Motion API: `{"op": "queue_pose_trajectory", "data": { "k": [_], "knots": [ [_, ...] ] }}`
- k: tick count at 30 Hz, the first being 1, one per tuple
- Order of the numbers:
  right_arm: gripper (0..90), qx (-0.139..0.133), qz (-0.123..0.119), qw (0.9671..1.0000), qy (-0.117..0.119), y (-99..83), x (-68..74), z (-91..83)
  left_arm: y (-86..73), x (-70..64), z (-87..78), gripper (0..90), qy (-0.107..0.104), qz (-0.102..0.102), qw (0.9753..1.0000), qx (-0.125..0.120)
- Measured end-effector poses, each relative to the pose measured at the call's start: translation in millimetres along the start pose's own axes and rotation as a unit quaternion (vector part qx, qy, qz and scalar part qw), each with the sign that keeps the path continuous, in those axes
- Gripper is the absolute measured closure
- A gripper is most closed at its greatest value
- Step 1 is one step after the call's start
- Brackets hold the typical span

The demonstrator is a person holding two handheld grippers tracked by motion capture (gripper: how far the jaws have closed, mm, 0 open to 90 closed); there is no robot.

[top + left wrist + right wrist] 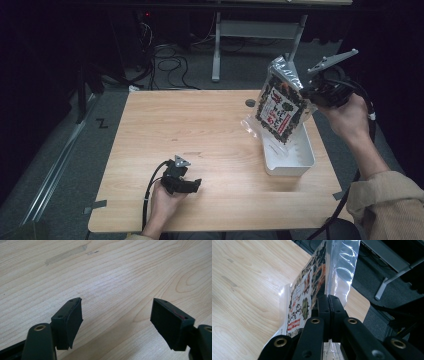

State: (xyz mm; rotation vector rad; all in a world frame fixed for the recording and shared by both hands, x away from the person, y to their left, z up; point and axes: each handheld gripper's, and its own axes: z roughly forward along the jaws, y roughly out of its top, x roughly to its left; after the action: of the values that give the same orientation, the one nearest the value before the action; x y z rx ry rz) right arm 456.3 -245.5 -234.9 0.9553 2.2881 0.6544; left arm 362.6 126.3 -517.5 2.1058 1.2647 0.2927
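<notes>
A clear snack bag [280, 102] with a dark printed label hangs tilted above the white tray [300, 160] at the table's right side. My right gripper [306, 91] is shut on the bag's upper edge, held up in the air. In the right gripper view the two jaws press together on the bag [312, 287] near its clear sealed top, at my right gripper [328, 298]. My left gripper [196, 184] rests low on the table near the front edge, left of centre. In the left gripper view it [116, 315] stands open with only bare wood between its fingers.
The wooden table [200, 130] has a small grey round mark [250, 102] near its back edge. Tape strips [95, 206] sit at the front corners. Cables and a metal desk leg [216, 50] lie on the floor beyond the table.
</notes>
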Motion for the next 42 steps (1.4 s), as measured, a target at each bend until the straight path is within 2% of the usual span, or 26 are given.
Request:
{"op": "queue_pose_trajectory", "data": {
  "k": [9,22,42],
  "knots": [
    [90.0,0.001,0.009,0.9999,-0.014,-11.0,-13.6,-6.3,0.0,-0.1,-0.4,25.9,0.003,0.001,1.0,-0.002],
    [90.0,0.013,0.017,0.9993,-0.03,-23.8,-24.3,-8.3,-0.2,0.3,-2.0,25.9,0.0,-0.004,1.0,-0.009],
    [90.0,0.026,0.028,0.9987,-0.032,-41.8,-26.8,11.7,-0.5,-0.8,-1.9,25.9,-0.003,-0.005,0.9999,-0.008]
  ]
}}
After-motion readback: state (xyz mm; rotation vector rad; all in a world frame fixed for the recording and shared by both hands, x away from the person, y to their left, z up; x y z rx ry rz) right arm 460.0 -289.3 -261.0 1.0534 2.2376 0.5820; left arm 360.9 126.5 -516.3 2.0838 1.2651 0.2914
